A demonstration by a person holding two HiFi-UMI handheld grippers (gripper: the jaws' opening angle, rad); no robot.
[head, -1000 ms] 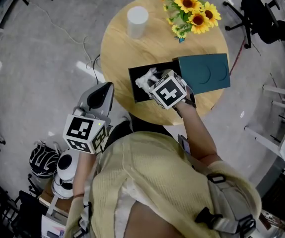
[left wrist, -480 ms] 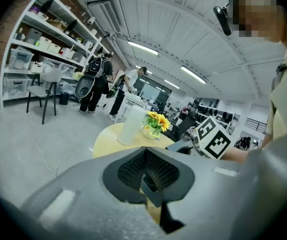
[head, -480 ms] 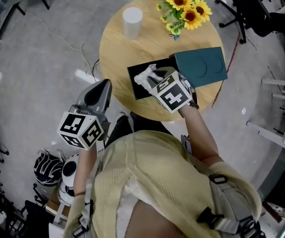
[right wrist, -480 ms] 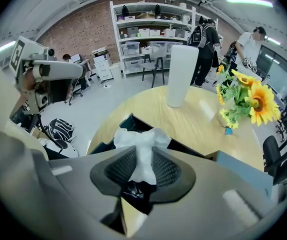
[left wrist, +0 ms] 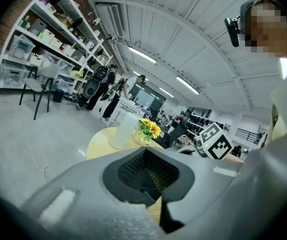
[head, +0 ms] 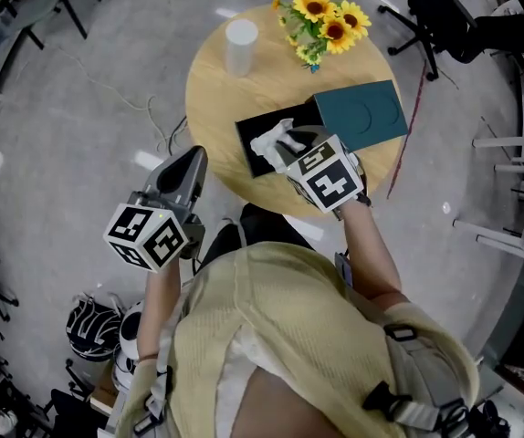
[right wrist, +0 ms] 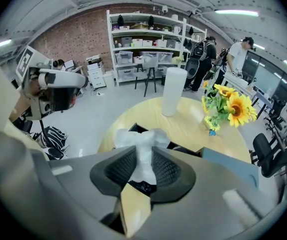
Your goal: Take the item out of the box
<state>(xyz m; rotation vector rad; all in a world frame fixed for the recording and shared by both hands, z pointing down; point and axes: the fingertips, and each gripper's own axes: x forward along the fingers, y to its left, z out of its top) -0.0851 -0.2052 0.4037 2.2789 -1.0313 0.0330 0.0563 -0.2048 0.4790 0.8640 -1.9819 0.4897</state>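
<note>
1. My right tool (right wrist: 142, 170) is clenched on the crumpled white wrapped item (right wrist: 143, 143); the wrap's narrow neck runs down between the ribbed pads and its bunched top flares above them.
2. The item hangs over the near right part of the open black rectangular box (head: 248, 153), which stands on the round pale wooden worktop (head: 212, 99); I cannot tell whether its underside is clear of the rim.
3. My left tool (left wrist: 144, 175) is closed on nothing; it is held off the worktop's near left edge, well apart from the box.
4. I judge the step in hand to be the lift out; I want to go straight up, with steady pressure, since the hold is on soft wrap that could slide through the pads.
5. I should not drag the item sideways before it is plainly above the wall; a light box could tip or skid.
6. The flat teal lid (head: 361, 115) lies against the box's right side, and the sunflower bunch (head: 321, 21) and white cylinder (head: 241, 44) stand beyond; the bare wood to the left looks the safest place to carry the item.
</note>
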